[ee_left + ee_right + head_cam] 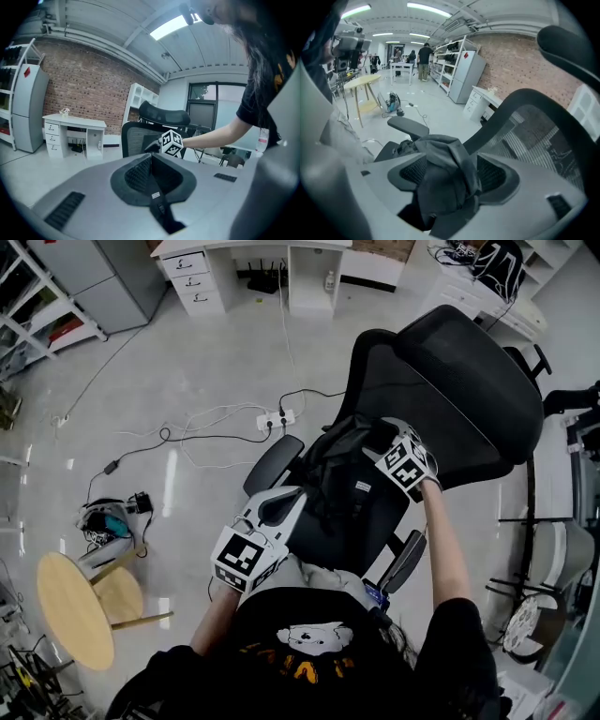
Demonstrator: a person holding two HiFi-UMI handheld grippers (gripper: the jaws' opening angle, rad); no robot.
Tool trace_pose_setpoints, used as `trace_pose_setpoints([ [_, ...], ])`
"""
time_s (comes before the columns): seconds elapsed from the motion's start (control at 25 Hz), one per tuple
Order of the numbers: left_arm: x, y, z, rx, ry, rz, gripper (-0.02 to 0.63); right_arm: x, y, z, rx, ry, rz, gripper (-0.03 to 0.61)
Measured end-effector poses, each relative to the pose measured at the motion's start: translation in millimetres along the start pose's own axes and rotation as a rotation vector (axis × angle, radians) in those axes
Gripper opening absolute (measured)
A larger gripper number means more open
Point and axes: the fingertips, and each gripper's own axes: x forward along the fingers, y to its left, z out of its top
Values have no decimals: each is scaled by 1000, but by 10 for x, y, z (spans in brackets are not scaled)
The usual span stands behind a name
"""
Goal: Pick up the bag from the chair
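Observation:
A black bag lies crumpled on the seat of a black mesh office chair. My right gripper is at the bag's top, by the chair back, shut on a bunch of its cloth. My left gripper is at the seat's left edge beside the armrest. Its jaws are closed, and a thin black strap with a small white label runs out from between them. In the left gripper view the right gripper's marker cube shows in front of the chair back.
A round wooden side table stands on the floor at the left. A power strip with cables lies behind the chair. A white desk is at the back, and more chairs crowd the right side.

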Motion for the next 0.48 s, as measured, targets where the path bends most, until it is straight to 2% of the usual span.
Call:
trace_pose_setpoints([
  [0.2,-73,19,-40,-22,27,76,9,382,-142,-234,-132,111,32,344],
  [0.4,-193,91,-76,-17,67,157,9,778,-106,-479,-336,248,108,367],
  [0.48,-254,131,-137,-27,88,188,9,890,-87,-482,-355,258,113,371],
])
